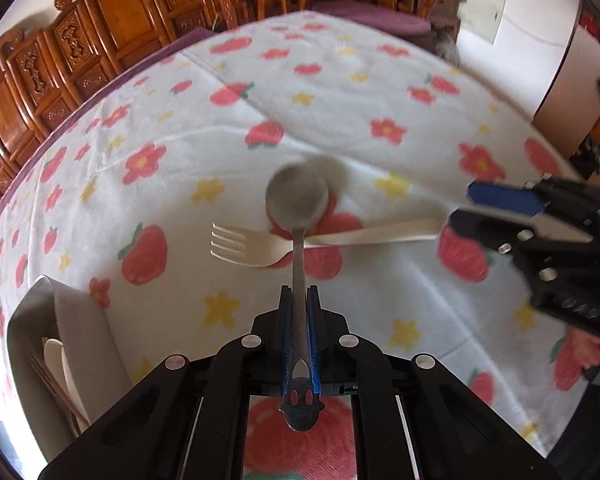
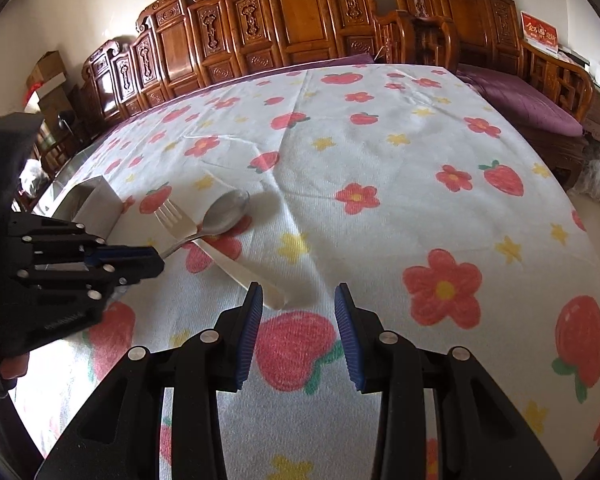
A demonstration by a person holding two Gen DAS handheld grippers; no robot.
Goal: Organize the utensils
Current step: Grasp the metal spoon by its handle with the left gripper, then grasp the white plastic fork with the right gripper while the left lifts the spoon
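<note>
1. Two utensils concern us: the metal spoon (image 1: 298, 200) — stiff, smooth, likely slippery — is clamped by its handle in our left gripper (image 1: 300, 300), above the cloth.
2. The pale fork (image 1: 260, 246) lies flat on the tablecloth (image 1: 340, 92); we judge it light, best taken mid-handle.
3. Our right gripper (image 2: 297, 296) stands apart — empty — near the fork's handle end.
4. The grey holder (image 1: 32, 320) contains other utensils.

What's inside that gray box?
The gray box holds a pale utensil and thin sticks, maybe chopsticks. Its wall covers their lower ends and the bottom, so anything else inside is hidden.
</note>
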